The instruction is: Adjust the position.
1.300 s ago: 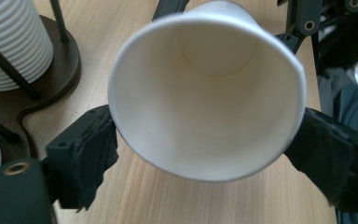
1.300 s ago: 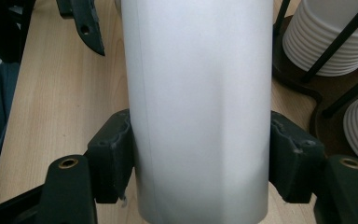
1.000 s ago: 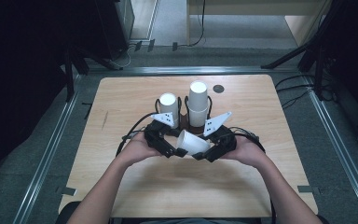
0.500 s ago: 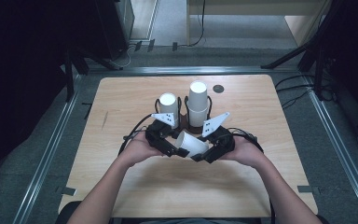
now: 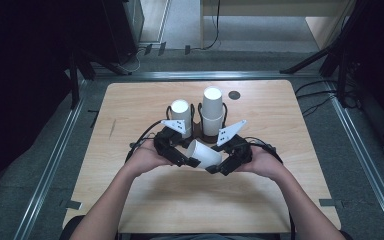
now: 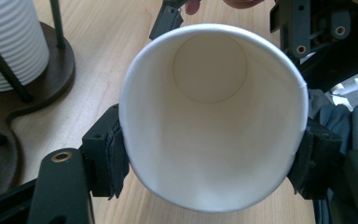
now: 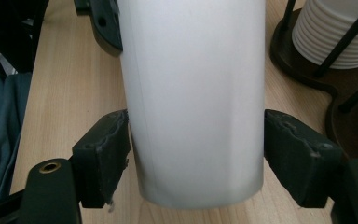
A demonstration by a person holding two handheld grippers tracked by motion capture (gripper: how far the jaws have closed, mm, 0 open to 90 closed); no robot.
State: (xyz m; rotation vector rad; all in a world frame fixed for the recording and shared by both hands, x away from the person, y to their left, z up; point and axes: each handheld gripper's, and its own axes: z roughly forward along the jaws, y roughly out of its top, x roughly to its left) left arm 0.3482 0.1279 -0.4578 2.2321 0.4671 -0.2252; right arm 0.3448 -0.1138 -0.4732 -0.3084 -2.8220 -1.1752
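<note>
A white paper cup (image 5: 205, 154) lies on its side just above the table, held between both grippers. My left gripper (image 5: 190, 155) is shut on its open rim: in the left gripper view the pads (image 6: 109, 158) press both sides of the cup (image 6: 212, 121), and I look into its empty inside. My right gripper (image 5: 219, 163) is shut on the closed base end; in the right gripper view both pads (image 7: 105, 156) touch the sides of the cup (image 7: 193, 93). Hands hold both grippers close together at the table's middle.
A dark wire rack (image 5: 198, 131) just behind the grippers holds two stacks of white cups, a lower left stack (image 5: 180, 116) and a taller right stack (image 5: 212, 109). A small dark disc (image 5: 234, 94) lies farther back. Bare wooden table (image 5: 130, 110) lies to either side.
</note>
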